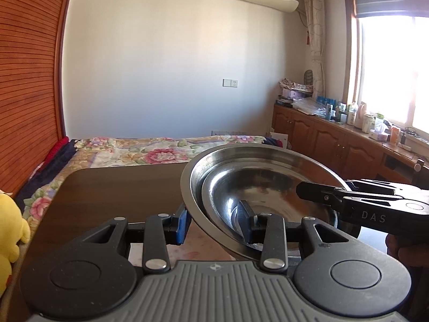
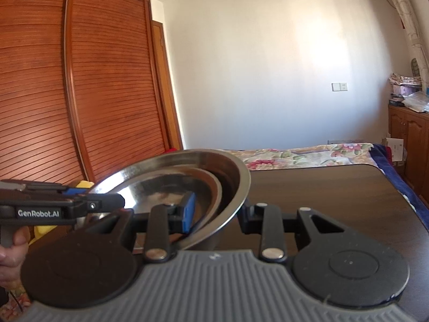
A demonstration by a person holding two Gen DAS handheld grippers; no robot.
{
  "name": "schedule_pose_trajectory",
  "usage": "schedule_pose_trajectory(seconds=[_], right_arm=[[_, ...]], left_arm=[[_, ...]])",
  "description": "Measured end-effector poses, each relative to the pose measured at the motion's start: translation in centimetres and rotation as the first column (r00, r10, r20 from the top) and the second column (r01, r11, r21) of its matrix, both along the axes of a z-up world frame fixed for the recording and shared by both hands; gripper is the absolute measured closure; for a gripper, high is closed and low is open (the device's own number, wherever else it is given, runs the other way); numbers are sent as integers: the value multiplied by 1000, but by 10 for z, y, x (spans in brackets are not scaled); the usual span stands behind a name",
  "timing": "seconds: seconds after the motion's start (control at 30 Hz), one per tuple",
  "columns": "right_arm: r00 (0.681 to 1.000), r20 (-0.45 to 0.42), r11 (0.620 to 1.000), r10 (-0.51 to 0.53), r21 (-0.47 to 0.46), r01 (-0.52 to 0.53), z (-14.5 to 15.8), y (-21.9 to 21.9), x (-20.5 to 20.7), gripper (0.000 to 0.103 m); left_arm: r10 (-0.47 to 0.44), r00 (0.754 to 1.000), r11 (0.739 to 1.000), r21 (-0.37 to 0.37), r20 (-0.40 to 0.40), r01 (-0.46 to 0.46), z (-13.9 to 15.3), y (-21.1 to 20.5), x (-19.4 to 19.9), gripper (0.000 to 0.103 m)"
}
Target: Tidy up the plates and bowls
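Note:
A large steel bowl (image 1: 257,158) with a smaller steel plate (image 1: 257,187) nested inside is held tilted above a dark table (image 1: 112,187). My left gripper (image 1: 214,222) straddles the bowl's left rim, one blue pad outside and one inside, shut on both pieces. My right gripper (image 2: 217,214) straddles the opposite rim of the same steel bowl (image 2: 236,171), with the plate (image 2: 187,185) inside it. The right gripper also shows in the left wrist view (image 1: 319,194), reaching over the rim from the right.
The dark table (image 2: 335,187) stands against a floral bed (image 1: 150,150). A yellow plush toy (image 1: 10,230) sits at the table's left edge. A wooden wardrobe (image 2: 80,80) stands left, and a cluttered wooden cabinet counter (image 1: 348,134) runs under the window at right.

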State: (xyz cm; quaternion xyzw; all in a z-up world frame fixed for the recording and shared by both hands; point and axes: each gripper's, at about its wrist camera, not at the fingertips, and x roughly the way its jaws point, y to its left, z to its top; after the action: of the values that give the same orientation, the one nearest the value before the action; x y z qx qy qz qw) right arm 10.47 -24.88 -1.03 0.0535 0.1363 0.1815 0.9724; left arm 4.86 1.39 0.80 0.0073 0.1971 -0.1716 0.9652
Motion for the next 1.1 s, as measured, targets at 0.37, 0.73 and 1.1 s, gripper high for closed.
schedule_pose_trajectory(seconds=[0.37, 0.73, 1.1], right_arm=[[996, -32, 996, 86, -37, -87, 2, 37, 5, 68], [987, -59, 987, 147, -54, -150, -8, 57, 12, 68], [980, -101, 984, 170, -44, -175, -16, 70, 14, 68]], left_arm=[[60, 997, 998, 37, -40, -58, -7, 34, 1, 63], [104, 992, 993, 66, -71, -100, -20, 51, 7, 63], [125, 988, 991, 58, -87, -121, -23, 61, 5, 63]])
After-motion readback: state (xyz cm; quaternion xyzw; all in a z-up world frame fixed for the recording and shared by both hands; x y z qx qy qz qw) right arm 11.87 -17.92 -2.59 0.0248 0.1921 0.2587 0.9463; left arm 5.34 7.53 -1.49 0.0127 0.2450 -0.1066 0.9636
